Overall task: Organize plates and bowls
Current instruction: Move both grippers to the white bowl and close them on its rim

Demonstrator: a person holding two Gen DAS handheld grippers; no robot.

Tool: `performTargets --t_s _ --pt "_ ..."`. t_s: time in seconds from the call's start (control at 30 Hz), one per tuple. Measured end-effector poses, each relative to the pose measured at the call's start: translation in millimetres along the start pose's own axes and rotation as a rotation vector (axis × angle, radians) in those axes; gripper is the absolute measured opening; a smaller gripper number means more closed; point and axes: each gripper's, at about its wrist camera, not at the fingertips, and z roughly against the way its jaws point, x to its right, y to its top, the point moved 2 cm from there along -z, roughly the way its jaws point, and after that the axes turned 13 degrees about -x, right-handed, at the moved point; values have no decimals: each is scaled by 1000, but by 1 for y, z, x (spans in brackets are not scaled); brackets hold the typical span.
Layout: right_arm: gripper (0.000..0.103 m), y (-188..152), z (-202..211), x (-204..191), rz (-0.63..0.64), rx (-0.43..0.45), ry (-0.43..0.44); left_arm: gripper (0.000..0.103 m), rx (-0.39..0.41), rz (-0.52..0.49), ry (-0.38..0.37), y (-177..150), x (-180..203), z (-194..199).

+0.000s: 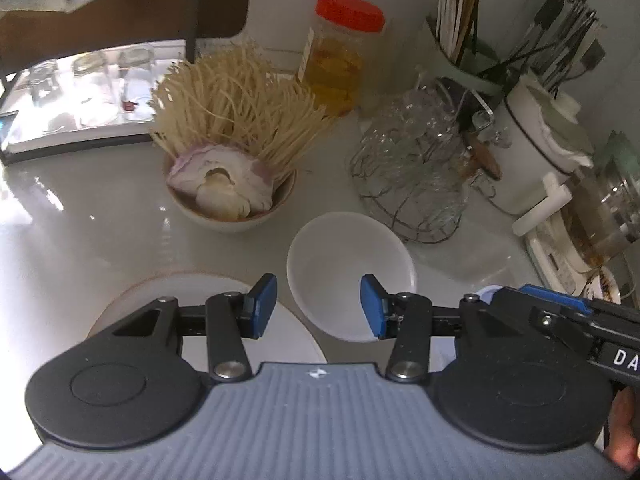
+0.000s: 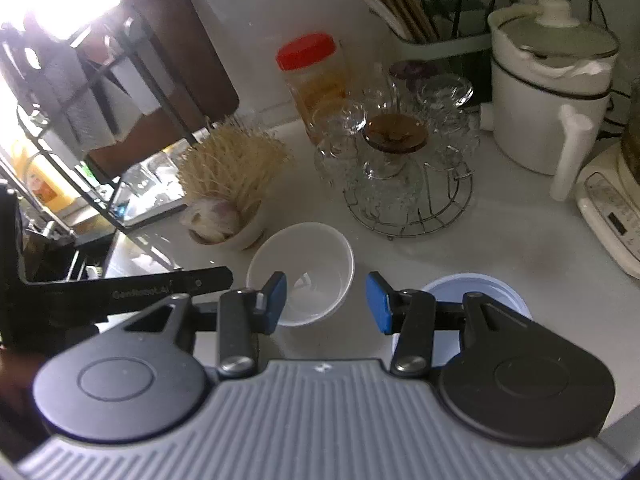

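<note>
On the glossy white tabletop (image 1: 80, 220) we saw a flat white round plate (image 1: 132, 304) beside a small white bowl (image 1: 348, 264). Our left tool (image 1: 318, 306) and right tool (image 2: 326, 302) hovered above, both spread, gripping nothing.

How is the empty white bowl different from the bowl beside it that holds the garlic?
The white bowl is empty; the garlic bowl holds garlic bulbs with long dry roots sticking up. The white bowl looks plain white, while the garlic bowl looks cream or beige. The white bowl lies just ahead of both open grippers, left and right; the garlic bowl stands farther back. Both stand upright on the pale counter.
</note>
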Motion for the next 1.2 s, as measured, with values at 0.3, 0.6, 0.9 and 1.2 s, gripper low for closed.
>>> performTargets --t_s 0.3,0.6,0.9,1.2 --pt "46 28 -51 -1 -24 -92 -23 50 -89 -27 -5 27 -12 -42" --pt "35 35 -87 1 -25 -180 -83 29 -171 -31 -36 33 -16 -74" --pt "22 40 -111 4 -30 -237 -84 14 -191 -39 -35 44 -25 -87" --pt "11 43 -106 7 -41 -225 -44 12 -175 4 -86 50 -30 -83"
